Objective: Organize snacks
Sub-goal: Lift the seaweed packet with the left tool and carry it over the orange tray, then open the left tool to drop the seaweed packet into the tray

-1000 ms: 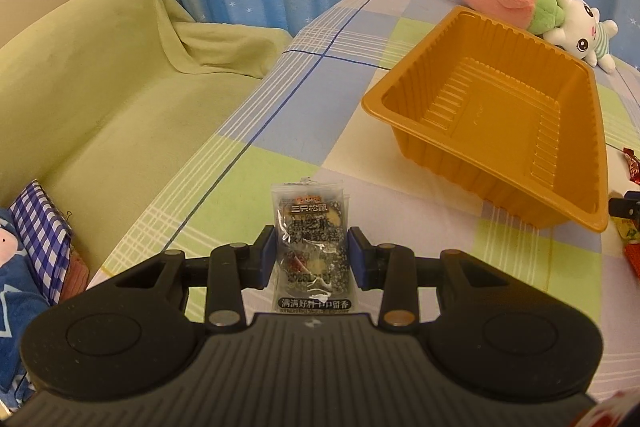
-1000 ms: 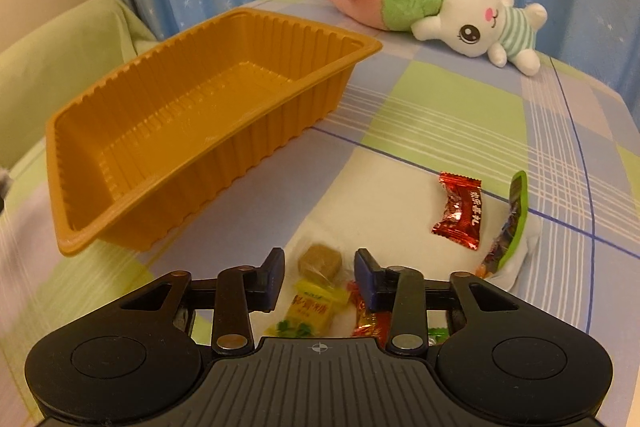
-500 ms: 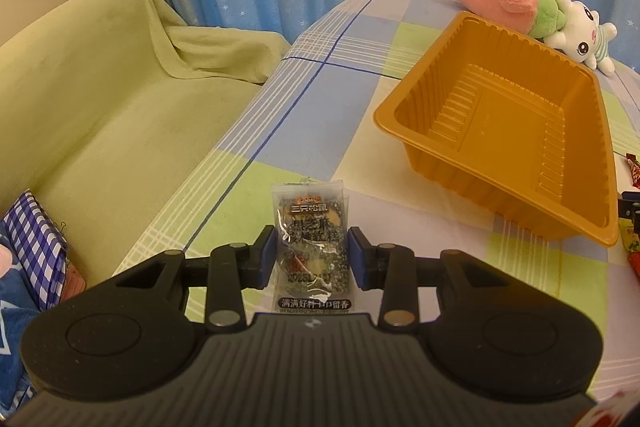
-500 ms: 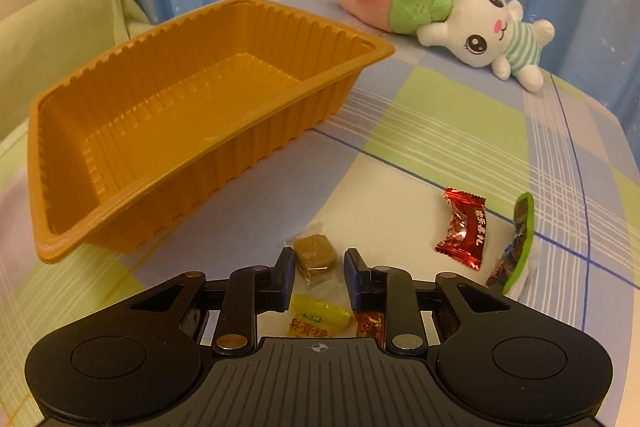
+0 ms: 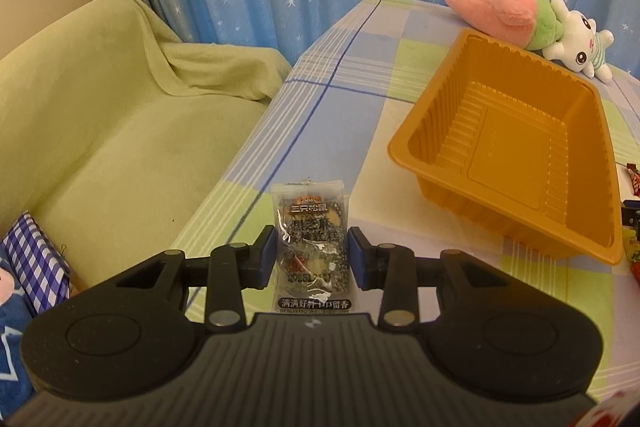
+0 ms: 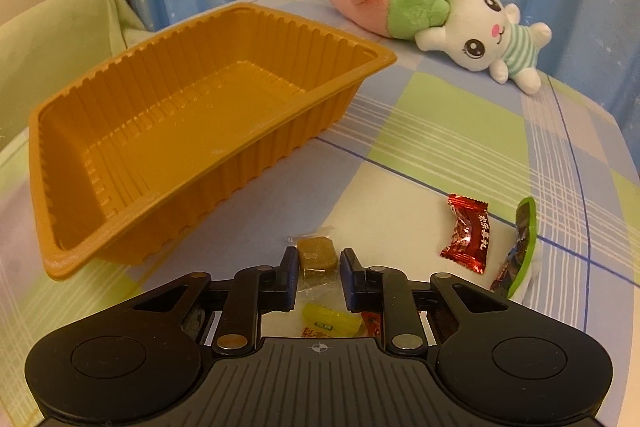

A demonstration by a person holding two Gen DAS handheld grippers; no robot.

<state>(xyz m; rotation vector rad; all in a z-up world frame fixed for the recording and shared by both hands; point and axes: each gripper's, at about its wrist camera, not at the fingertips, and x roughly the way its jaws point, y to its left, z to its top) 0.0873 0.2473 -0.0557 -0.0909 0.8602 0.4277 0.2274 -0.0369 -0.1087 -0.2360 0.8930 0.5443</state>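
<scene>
An empty orange plastic tray (image 5: 516, 151) (image 6: 168, 131) stands on the checked tablecloth. My left gripper (image 5: 311, 259) is shut on a clear sesame snack packet (image 5: 310, 247), held above the table's left part, left of the tray. My right gripper (image 6: 319, 271) is shut on a brown candy in clear wrap (image 6: 316, 255), lifted just right of the tray's near corner. Below it lie a yellow candy (image 6: 330, 323) and a red one (image 6: 370, 321). A red foil candy (image 6: 466, 231) and a green-edged packet (image 6: 520, 247) lie to the right.
A pink-and-green plush rabbit (image 6: 432, 11) (image 5: 532, 23) lies at the table's far edge behind the tray. A green-covered sofa (image 5: 100, 107) stands left of the table, with checked cloth (image 5: 36, 267) on it. Blue star curtains hang behind.
The right gripper closed on the brown candy and lifted it off the table. The left gripper rose with the sesame packet and the tray looks farther below.
</scene>
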